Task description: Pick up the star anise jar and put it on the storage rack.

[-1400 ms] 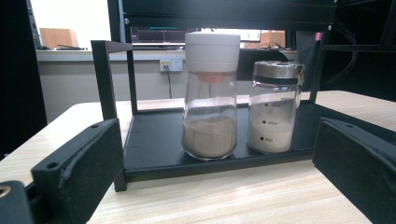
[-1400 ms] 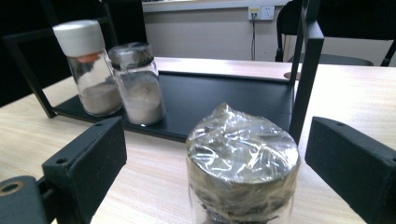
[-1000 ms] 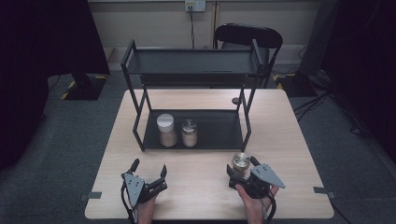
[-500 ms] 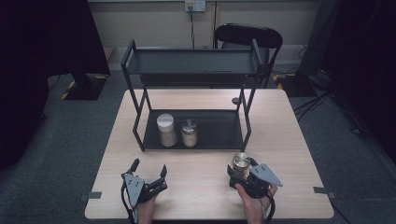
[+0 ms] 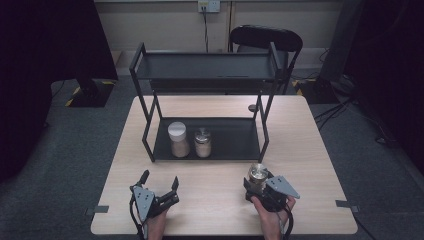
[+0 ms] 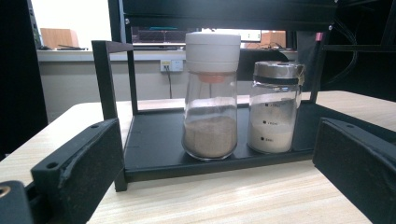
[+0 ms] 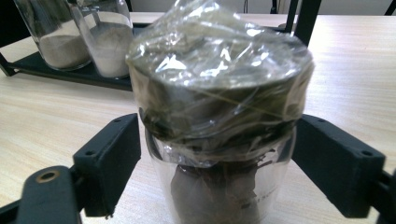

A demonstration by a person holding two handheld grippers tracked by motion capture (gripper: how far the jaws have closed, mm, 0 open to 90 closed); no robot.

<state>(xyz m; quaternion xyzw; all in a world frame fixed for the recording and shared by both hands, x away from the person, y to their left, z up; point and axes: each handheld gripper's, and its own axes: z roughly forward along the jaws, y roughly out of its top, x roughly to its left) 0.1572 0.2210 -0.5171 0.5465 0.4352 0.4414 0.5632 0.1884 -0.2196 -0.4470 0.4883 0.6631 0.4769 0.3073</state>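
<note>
While we look down from the high view, we see the right gripper [image 5: 257,186] near the front right part of the table [image 5: 310,150], its jaws on either side of a glass jar [image 5: 258,173] with a shiny wrapped lid. That jar stands on the tabletop, just in front of the black rack [image 5: 207,75] and apart from it. At the front left, the left gripper [image 5: 159,181] rests with its 2 jaws spread and nothing between them. On the rack's lower shelf we count 2 more jars standing side by side: a white-capped jar [image 5: 178,139] and a metal-capped jar [image 5: 202,143]. A dark chair [image 5: 267,37] stands behind the table.

From the left gripper view, we see its jaws wide apart at the bottom corners, pointing at the rack. The white-capped jar [image 6: 211,95] holds brown powder, and the metal-capped jar [image 6: 275,106] just beside it holds white powder.

From the right gripper view, the glass jar [image 7: 219,116] sits upright between the 2 jaws, its lid covered in crinkled clear film, with dark contents below. The jaws flank its neck closely, yet we cannot tell whether the pads press the glass or stand just off it. Behind it, the 2 shelf jars show at upper left.
</note>
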